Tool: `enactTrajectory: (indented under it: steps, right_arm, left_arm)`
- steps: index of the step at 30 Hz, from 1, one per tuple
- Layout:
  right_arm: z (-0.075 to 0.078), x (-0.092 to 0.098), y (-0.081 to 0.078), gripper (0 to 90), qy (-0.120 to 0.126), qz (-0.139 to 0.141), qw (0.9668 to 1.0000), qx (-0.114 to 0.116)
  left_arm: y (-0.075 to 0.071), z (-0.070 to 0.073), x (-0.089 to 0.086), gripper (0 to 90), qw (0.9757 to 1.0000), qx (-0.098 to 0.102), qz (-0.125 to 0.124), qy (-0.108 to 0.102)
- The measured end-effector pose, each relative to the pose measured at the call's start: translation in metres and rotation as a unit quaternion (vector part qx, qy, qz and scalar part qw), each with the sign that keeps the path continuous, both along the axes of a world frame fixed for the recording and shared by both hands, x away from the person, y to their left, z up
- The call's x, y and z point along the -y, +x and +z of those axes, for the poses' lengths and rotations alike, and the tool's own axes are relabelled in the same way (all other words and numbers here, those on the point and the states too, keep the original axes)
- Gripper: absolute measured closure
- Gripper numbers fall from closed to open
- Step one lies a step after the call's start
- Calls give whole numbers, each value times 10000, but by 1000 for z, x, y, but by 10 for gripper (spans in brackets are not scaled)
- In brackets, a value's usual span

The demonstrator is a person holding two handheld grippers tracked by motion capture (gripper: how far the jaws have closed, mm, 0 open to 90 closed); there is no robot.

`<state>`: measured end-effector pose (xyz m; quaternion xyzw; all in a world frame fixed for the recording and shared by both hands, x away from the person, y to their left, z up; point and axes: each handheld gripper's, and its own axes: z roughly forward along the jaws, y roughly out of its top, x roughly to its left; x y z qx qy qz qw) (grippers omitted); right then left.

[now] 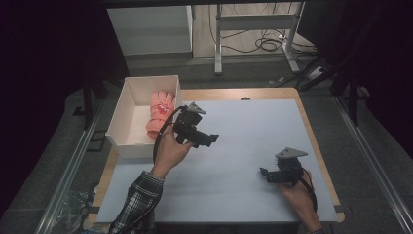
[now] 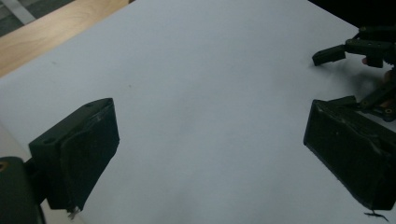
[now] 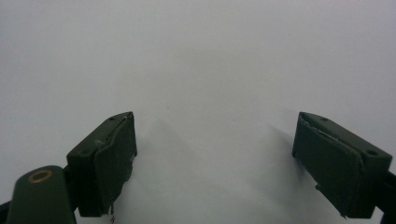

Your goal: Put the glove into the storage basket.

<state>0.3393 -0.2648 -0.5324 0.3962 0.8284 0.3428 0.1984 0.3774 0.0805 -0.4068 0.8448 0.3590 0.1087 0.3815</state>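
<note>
A pink glove point(image 1: 159, 113) lies inside a white box point(image 1: 127, 116) at the table's left edge. My left gripper point(image 1: 210, 139) is held above the white mat just right of the box, open and empty; in the left gripper view its jaws point(image 2: 210, 154) stand wide apart over bare mat. My right gripper point(image 1: 264, 173) rests low near the front right of the mat, open with nothing between its fingers point(image 3: 215, 158). The right gripper point(image 2: 359, 49) also appears far off in the left gripper view.
A white mat point(image 1: 243, 161) covers a wooden table point(image 1: 311, 141). Beyond the table stand a white cabinet point(image 1: 151, 29) and a metal desk frame point(image 1: 253, 29) with cables on the floor. Dark curtains flank both sides.
</note>
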Motion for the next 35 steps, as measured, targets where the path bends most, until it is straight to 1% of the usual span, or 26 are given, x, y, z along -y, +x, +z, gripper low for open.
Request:
enactTrajectory:
  steps: [4,6,8,11,17,19,28,32,35]
  right_arm:
    - [0,0,0,140,-8,1,10000,-7]
    - [0,0,0,140,-9,1,10000,-6]
    - [0,0,0,140,-5,-3,10000,-12]
    - [0,0,0,140,-10,2,10000,-2]
    - [0,0,0,140,-7,-1,10000,-8]
    - [0,0,0,140,-6,-1,10000,-8]
    - [0,0,0,140,-7,-1,10000,-10]
    - [0,0,0,140,-4,-2,10000,-13]
    - [0,0,0,140,-4,-5,10000,-16]
  left_arm:
    - [-5,-7,6,37,9999,-24,-89,-79]
    - [-8,-12,8,37,9997,-72,-171,-153]
    - [-10,-17,10,38,9995,-93,-177,-228]
    - [-14,-29,12,38,9995,-135,-227,-172]
    - [-19,-55,12,38,9991,-248,-243,-230]
    - [-20,-63,11,38,9991,-271,-225,-218]
    - [-24,-108,7,38,9992,-390,-89,-91]
    - [-23,-128,7,38,9991,-429,10,44]
    - [-23,-131,6,38,9991,-422,11,66]
